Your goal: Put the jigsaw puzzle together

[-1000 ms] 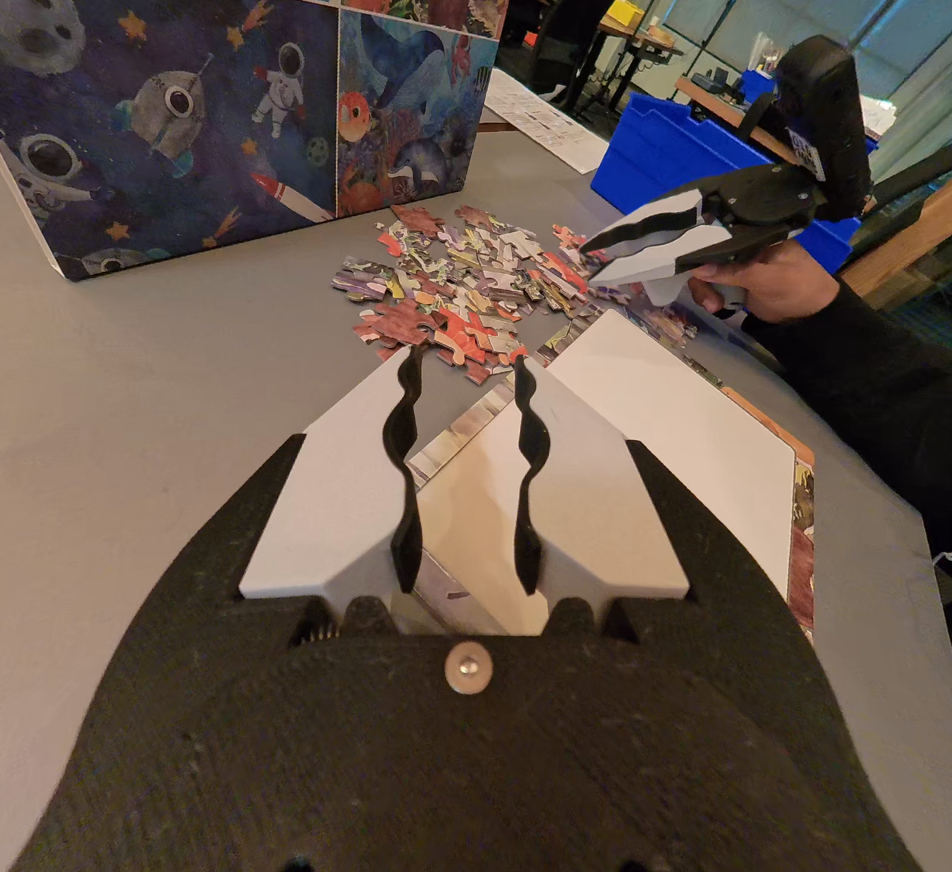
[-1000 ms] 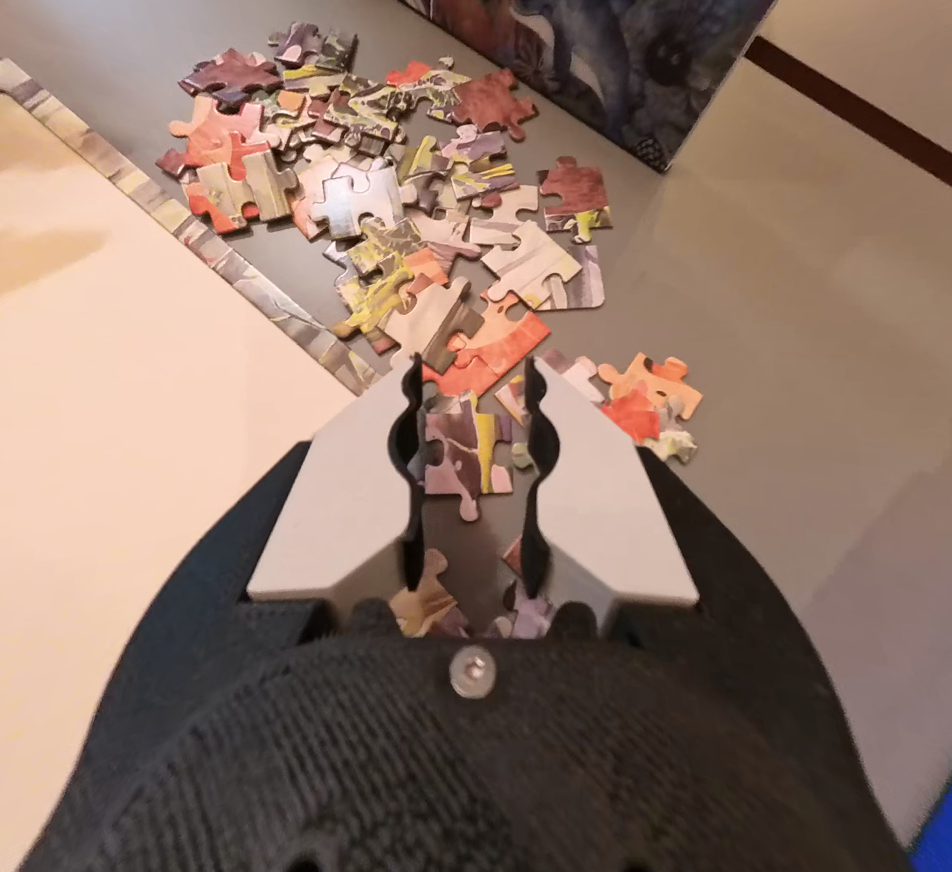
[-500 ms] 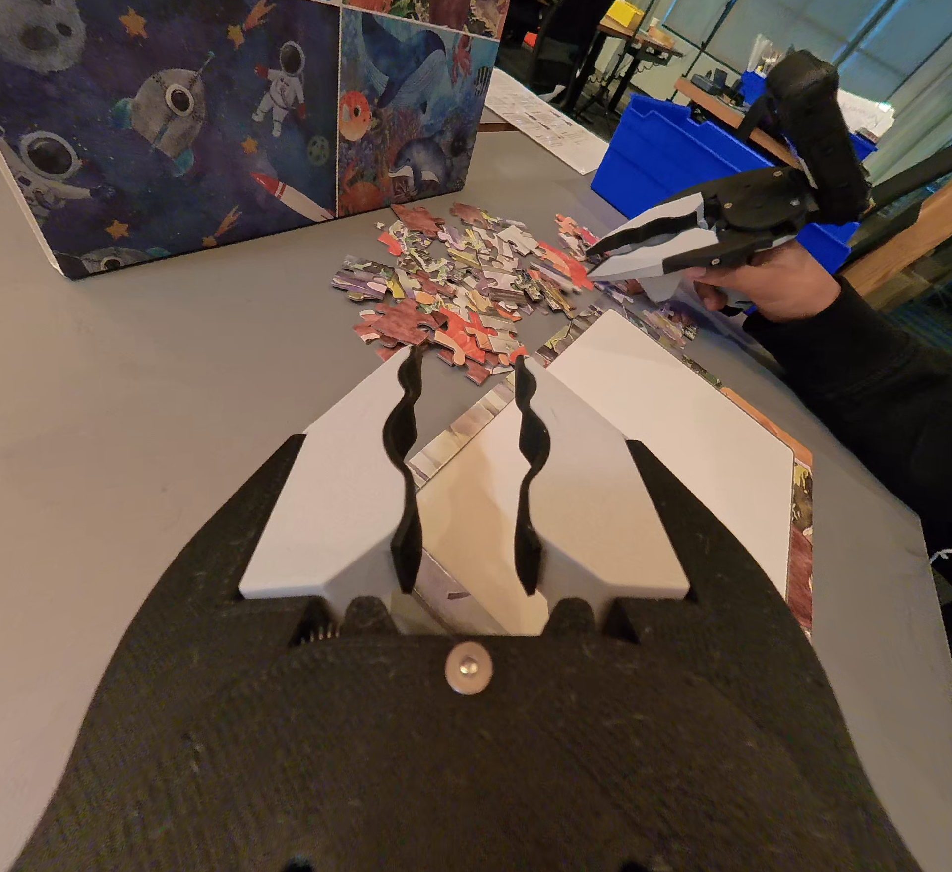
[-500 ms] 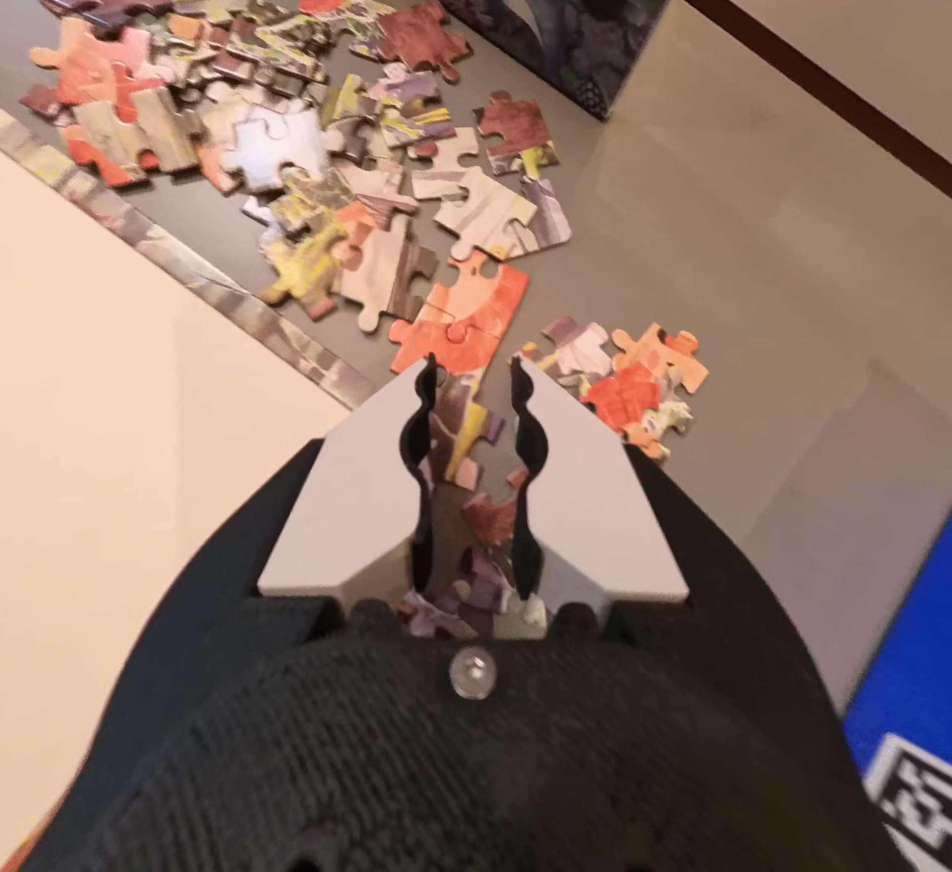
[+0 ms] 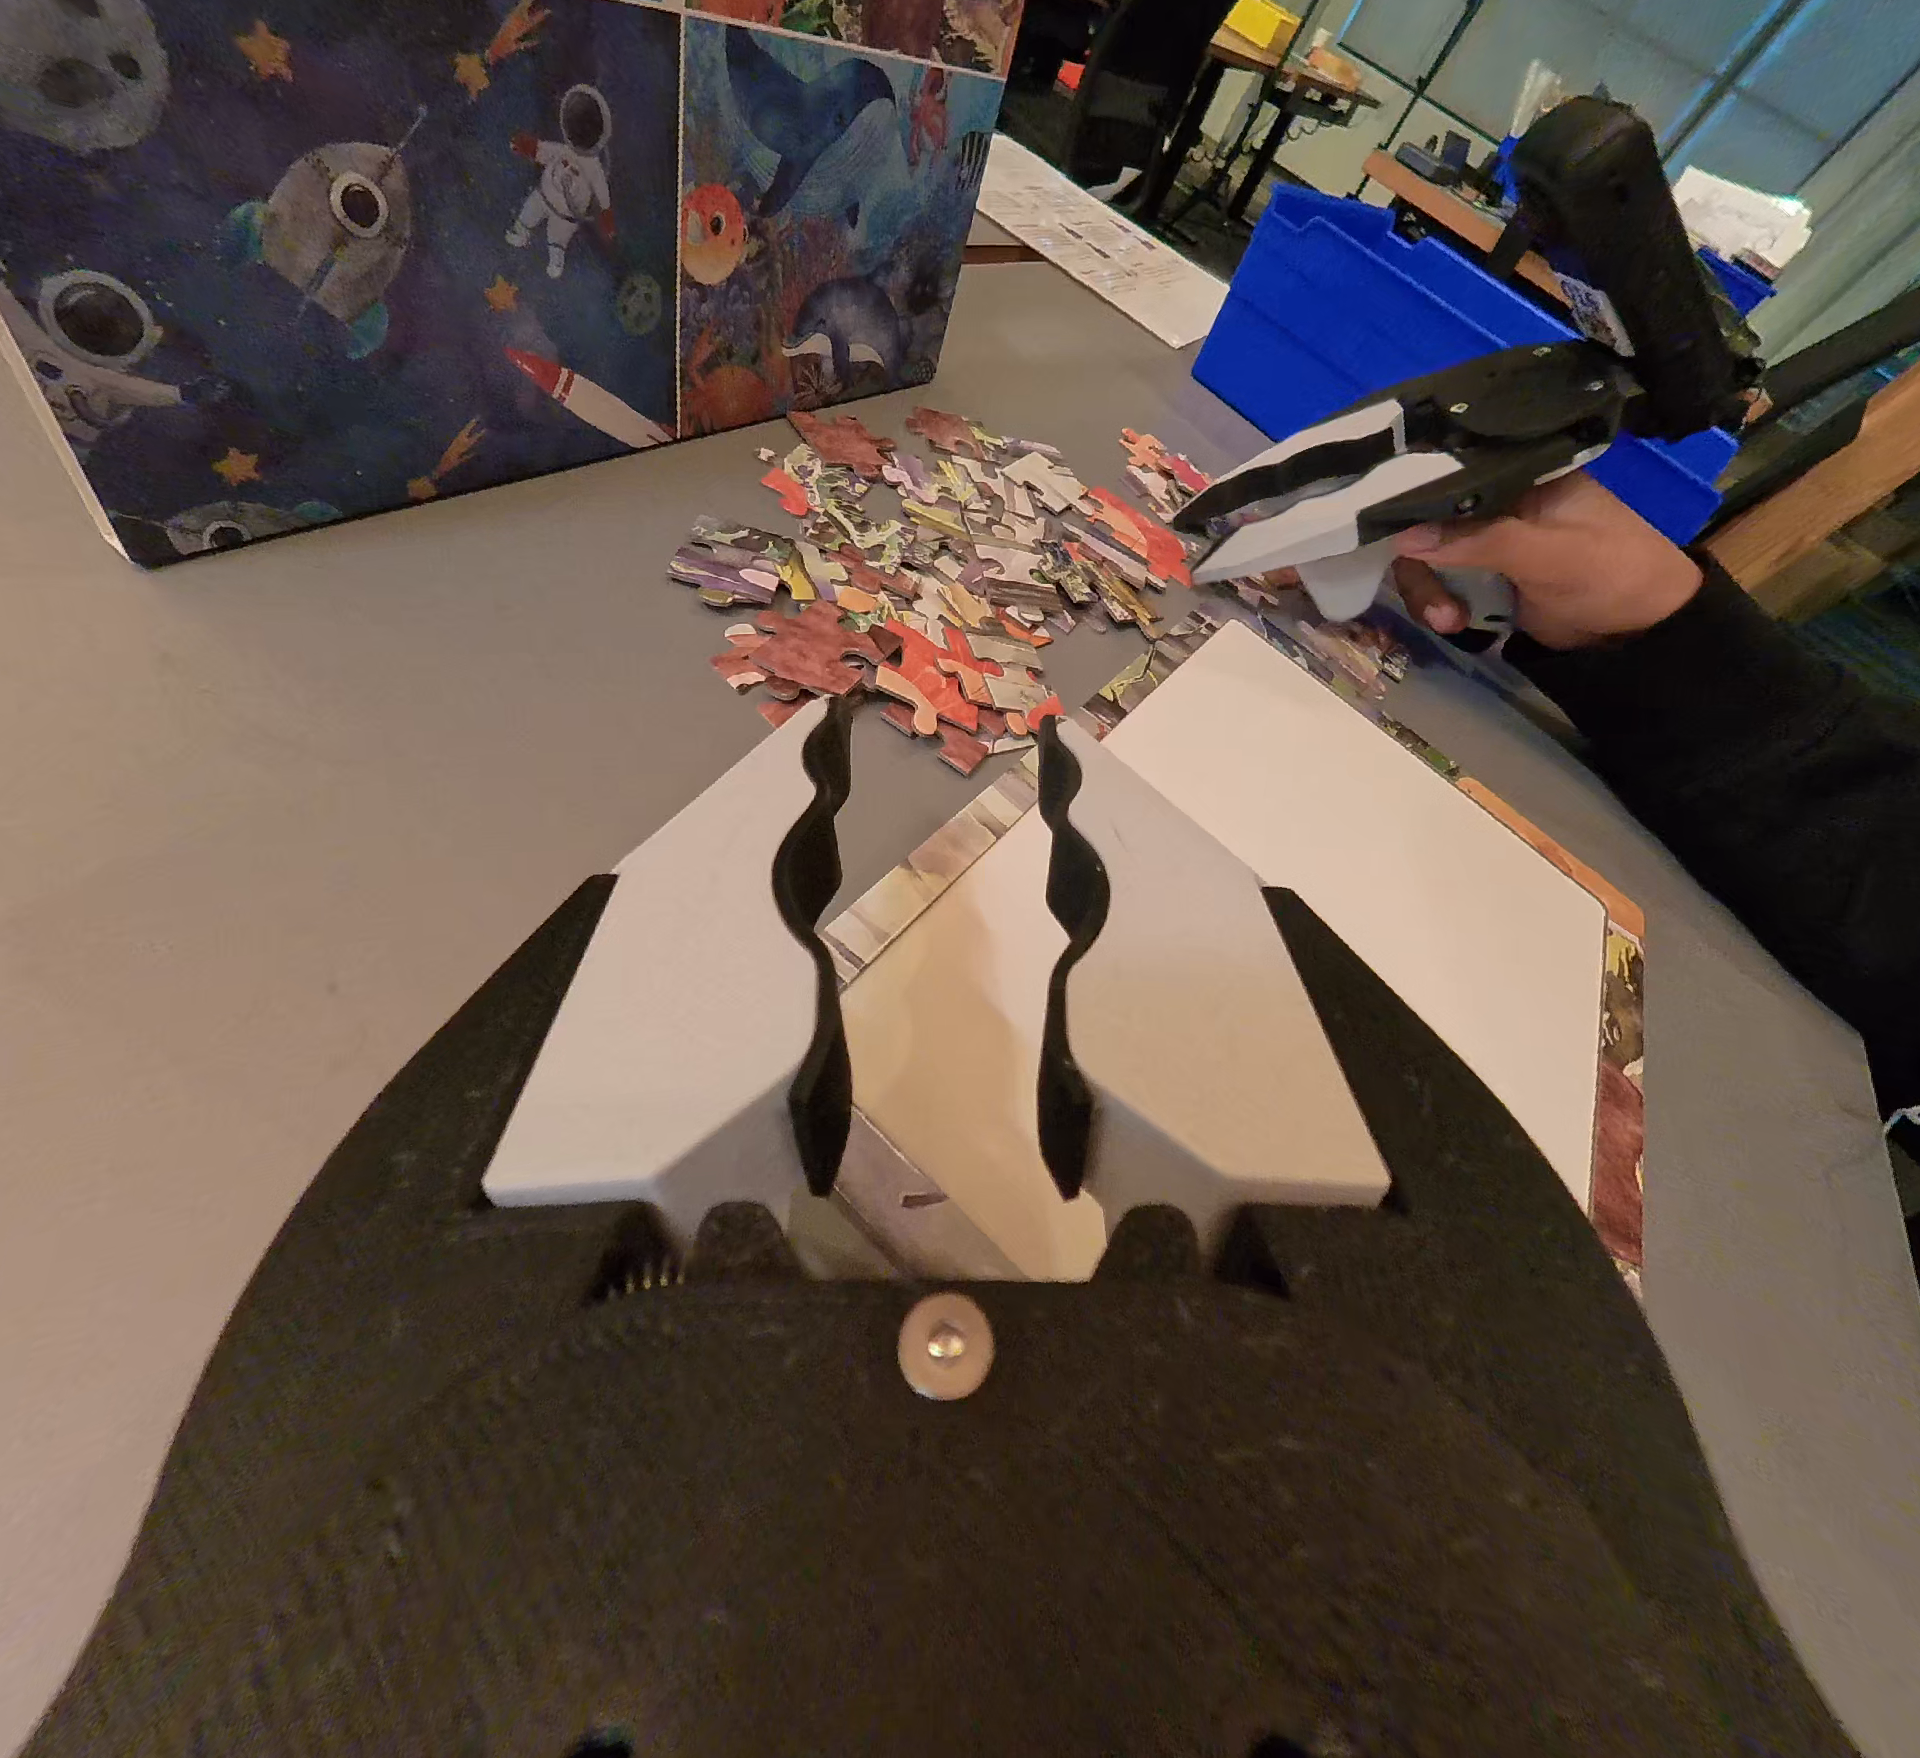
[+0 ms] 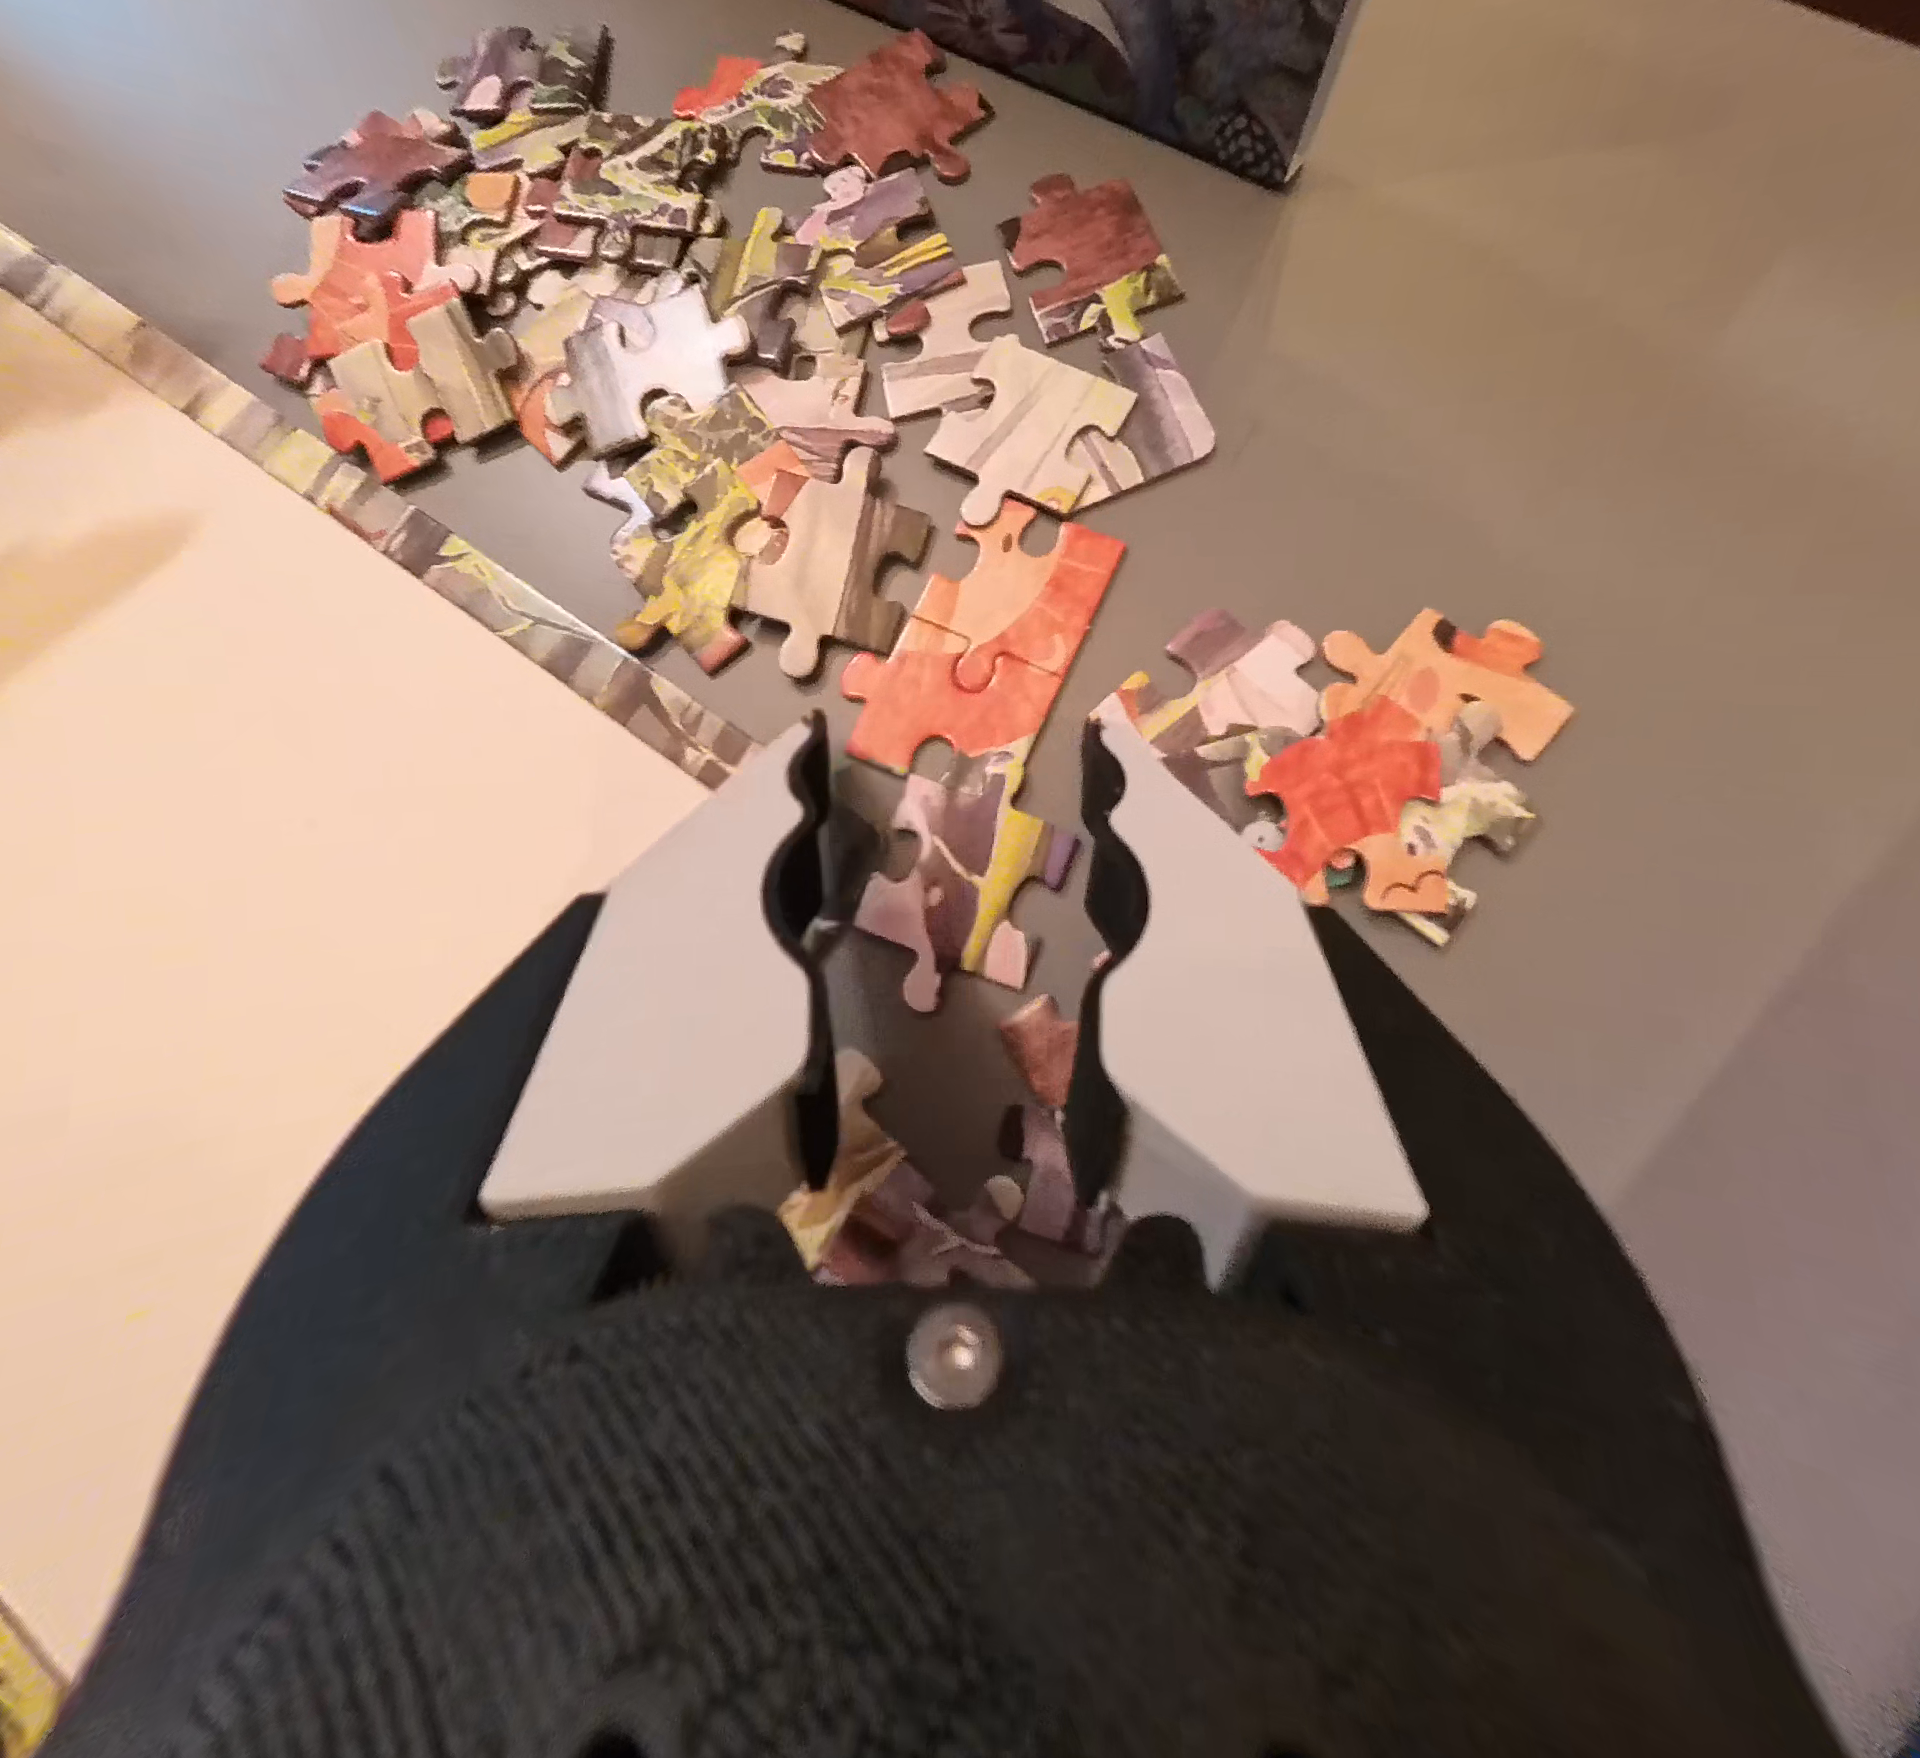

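from the left, the left gripper (image 5: pixel 940 732) is wide apart and holds nothing, hiding part of the white board (image 5: pixel 1340 835); the pieces (image 5: pixel 935 565) lie just past it. from the right, the right gripper (image 6: pixel 951 742) gapes over a purple piece (image 6: pixel 961 877), not pinching it, and more pieces underneath are cut off.

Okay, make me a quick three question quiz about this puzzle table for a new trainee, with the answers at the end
1. True or false: the left gripper holds a puzzle piece.
2. Which thing lies between the right gripper's fingers in its own view? A) purple and yellow piece B) blue bin C) sheet of paper
3. Fill in: the white puzzle board has a narrow ______ frame along its edge.

Key
1. False: its fingers are apart with nothing between them, above the board's corner.
2. A, though the piece lies flat on the grey table, not gripped.
3. Patterned.
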The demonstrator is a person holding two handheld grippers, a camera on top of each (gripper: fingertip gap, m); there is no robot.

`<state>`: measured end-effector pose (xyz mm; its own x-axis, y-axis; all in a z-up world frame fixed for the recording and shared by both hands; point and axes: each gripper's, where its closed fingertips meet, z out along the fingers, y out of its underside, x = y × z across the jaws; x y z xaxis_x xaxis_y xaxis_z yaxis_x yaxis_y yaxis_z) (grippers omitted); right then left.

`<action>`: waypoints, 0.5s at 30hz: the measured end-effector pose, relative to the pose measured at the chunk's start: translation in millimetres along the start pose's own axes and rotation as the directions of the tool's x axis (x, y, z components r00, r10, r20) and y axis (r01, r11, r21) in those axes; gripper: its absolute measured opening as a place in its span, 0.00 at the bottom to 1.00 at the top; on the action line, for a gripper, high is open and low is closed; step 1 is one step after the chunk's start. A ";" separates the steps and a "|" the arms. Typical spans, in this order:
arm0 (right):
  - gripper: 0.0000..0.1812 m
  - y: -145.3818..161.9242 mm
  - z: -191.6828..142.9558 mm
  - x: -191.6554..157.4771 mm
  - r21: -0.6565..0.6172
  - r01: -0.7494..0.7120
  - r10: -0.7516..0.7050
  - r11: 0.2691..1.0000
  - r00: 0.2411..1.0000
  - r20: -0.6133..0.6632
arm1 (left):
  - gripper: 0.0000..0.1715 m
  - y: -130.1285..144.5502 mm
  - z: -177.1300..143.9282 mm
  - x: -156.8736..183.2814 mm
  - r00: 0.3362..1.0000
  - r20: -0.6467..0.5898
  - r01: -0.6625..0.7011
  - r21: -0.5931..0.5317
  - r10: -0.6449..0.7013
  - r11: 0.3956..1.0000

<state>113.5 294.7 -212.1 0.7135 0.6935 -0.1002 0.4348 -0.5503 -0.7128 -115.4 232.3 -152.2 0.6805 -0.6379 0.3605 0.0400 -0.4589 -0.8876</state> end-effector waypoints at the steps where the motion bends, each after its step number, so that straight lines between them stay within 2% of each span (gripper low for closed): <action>1: 0.28 -0.3 0.4 -2.7 0.000 -0.002 0.002 1.000 1.000 0.009 | 0.20 -0.1 0.0 -0.1 1.000 0.000 0.001 0.000 -0.001 1.000; 3: 0.28 -1.0 2.2 -5.8 -0.001 0.017 -0.017 1.000 1.000 0.001 | 0.20 -0.2 0.0 -0.4 1.000 -0.002 0.006 0.001 -0.006 1.000; 7: 0.20 -2.2 6.0 -0.5 -0.006 0.073 -0.073 0.997 0.994 -0.081 | 0.20 -0.3 0.0 -0.6 1.000 -0.001 0.007 0.001 -0.007 1.000; 15: 0.18 -3.2 5.8 -0.6 0.003 0.075 -0.074 0.997 0.994 -0.084 | 0.20 -0.2 0.2 0.2 1.000 0.005 -0.009 0.000 0.009 1.000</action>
<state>108.5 298.7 -213.8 0.7230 0.6908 0.0121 0.4852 -0.4952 -0.7206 -115.1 232.4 -152.0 0.6846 -0.6389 0.3510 0.0340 -0.4530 -0.8909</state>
